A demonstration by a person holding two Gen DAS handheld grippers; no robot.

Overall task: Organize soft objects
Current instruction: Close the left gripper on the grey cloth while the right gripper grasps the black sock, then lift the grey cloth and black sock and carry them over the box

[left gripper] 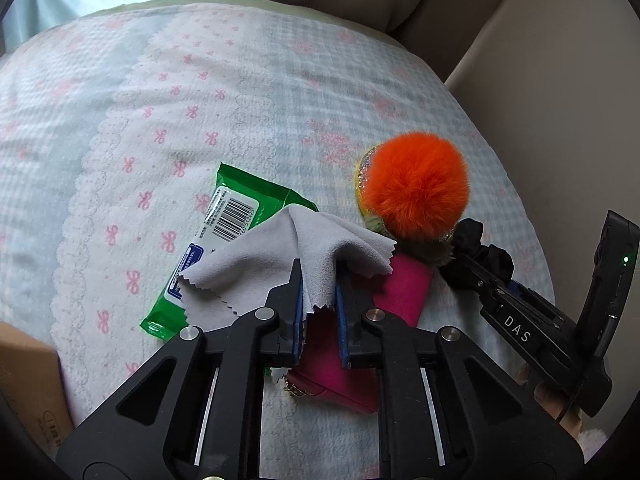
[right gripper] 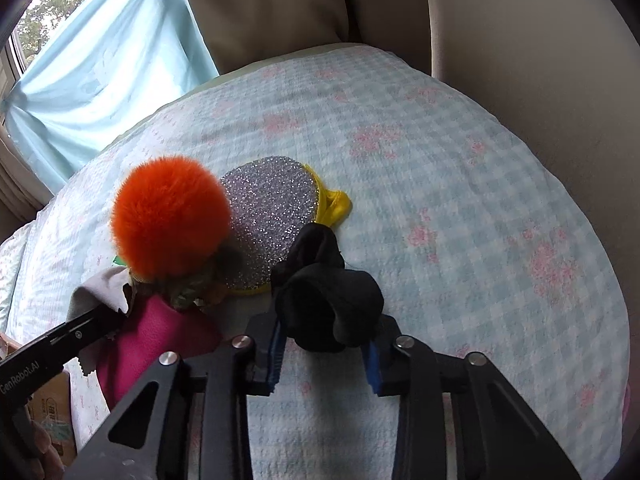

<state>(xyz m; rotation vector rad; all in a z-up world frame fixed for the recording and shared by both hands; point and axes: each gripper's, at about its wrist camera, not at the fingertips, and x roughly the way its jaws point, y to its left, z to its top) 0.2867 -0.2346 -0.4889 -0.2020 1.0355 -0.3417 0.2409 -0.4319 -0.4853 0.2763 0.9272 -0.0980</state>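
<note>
Left gripper [left gripper: 318, 280] pinched shut on grey cloth [left gripper: 288, 258], draped over green wipes pack [left gripper: 224, 240] and pink pouch [left gripper: 400, 292]. Right gripper [right gripper: 324, 340] clamped round black scrunchie [right gripper: 326, 304]. Orange pompom [right gripper: 170, 216] at 10 o'clock from the scrunchie, glitter sponge [right gripper: 268, 208] at 11.

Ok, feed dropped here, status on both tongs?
Left tongs shut on grey cloth. Right tongs around black fabric bundle, grip unclear. Orange pompom crowding both.
</note>
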